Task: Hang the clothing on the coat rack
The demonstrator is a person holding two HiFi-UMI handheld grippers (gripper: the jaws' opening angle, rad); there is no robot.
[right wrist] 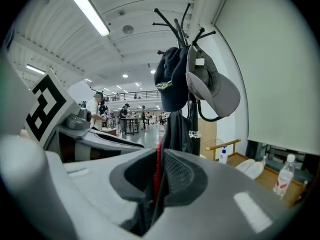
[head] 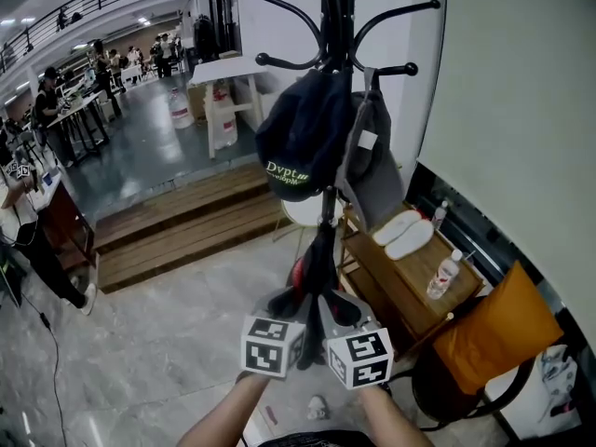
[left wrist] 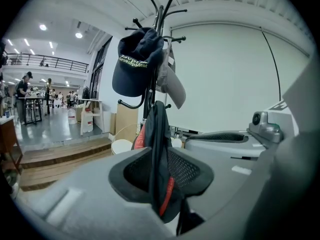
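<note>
A black coat rack [head: 335, 7] stands straight ahead. A navy cap with green lettering [head: 303, 133] and a grey cap [head: 372, 170] hang from its hooks. Below them a black garment with red trim [head: 318, 254] hangs in front of the pole, pinched by both grippers side by side. My left gripper [head: 287, 304] is shut on it, with the cloth [left wrist: 157, 134] rising from its jaws [left wrist: 160, 184]. My right gripper [head: 340, 310] is shut on it too, the fabric [right wrist: 172, 129] running up from its jaws [right wrist: 155, 179] toward the caps [right wrist: 172, 84].
A low wooden shelf [head: 410, 287] to the right of the rack holds white slippers [head: 402, 231] and a bottle [head: 445, 273]. An orange cushion [head: 494, 329] lies on a chair at the right. Wooden steps [head: 186, 226] and people at tables are at the left.
</note>
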